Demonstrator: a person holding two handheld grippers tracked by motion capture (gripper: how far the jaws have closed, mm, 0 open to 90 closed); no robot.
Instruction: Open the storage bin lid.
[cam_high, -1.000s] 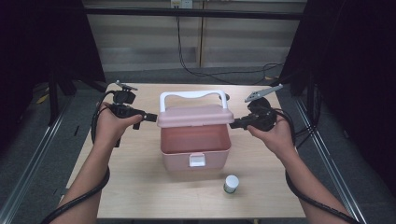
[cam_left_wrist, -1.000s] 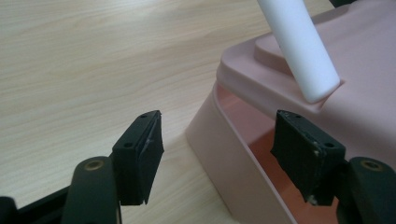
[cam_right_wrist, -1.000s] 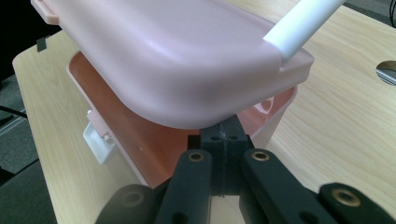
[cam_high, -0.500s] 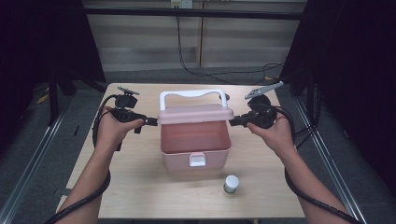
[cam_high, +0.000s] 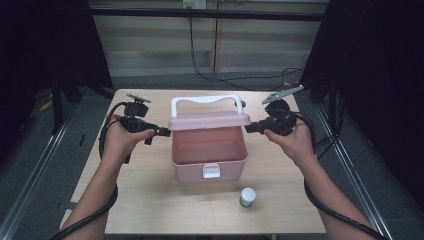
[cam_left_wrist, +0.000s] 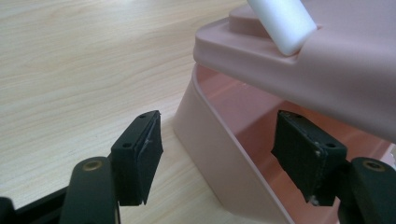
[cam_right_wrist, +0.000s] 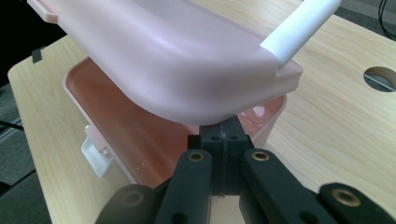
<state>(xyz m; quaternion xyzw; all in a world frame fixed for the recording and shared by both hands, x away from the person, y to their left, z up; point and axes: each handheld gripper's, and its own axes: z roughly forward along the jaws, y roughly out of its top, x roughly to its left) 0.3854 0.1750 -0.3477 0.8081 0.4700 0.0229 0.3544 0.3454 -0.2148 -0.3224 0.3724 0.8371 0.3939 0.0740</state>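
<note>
Very little differs from a second ago, and every shift is slight. The front edge of the pink lid (cam_high: 209, 121) stands a touch higher above the box (cam_high: 210, 165), so a little more of the box's inner back wall shows beneath it. The white handle (cam_high: 205, 99) on the lid has risen with it. The tip of the left gripper (cam_high: 162, 132) has crept a shade nearer the box's left wall. The right gripper (cam_high: 248, 127) has drawn in slightly toward the box's right side, under the lid's end.
</note>
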